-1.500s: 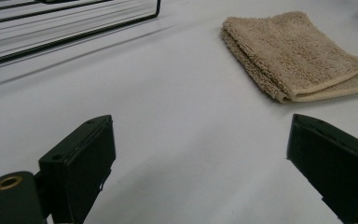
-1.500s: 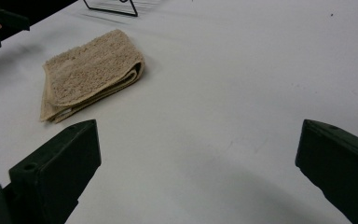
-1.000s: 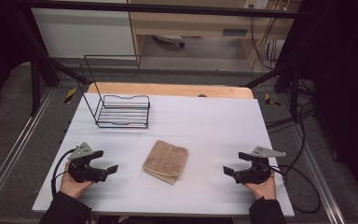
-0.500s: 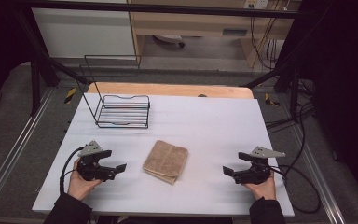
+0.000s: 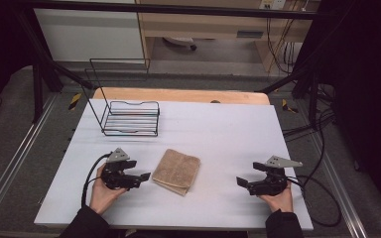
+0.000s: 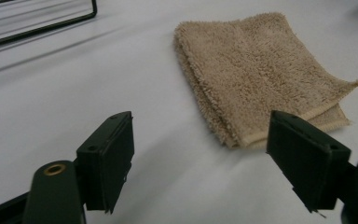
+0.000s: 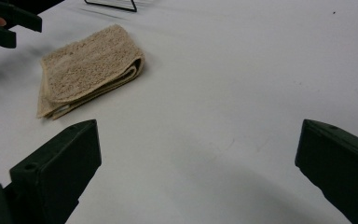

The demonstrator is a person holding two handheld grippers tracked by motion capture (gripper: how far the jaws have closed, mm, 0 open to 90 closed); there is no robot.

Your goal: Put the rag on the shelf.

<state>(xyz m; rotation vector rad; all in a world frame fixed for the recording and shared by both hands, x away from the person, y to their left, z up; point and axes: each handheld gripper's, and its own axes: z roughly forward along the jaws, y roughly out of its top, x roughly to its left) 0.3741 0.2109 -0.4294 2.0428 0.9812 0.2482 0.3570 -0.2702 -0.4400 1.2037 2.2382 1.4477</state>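
We count one folded tan towel (image 5: 176, 171) lying on the white table (image 5: 228, 134), and we see the same single towel in the left gripper view (image 6: 261, 74) and the right gripper view (image 7: 91, 65). We count one black wire rack (image 5: 129, 116) toward the far left of the table. We count two handheld grippers: the left gripper (image 5: 141, 176) and the right gripper (image 5: 240, 182), each with two black jaws, so four jaws in all. We count two hands holding them, the left hand (image 5: 101, 191) and the right hand (image 5: 278, 201). Each gripper bears one grey three-cornered plate, two altogether.
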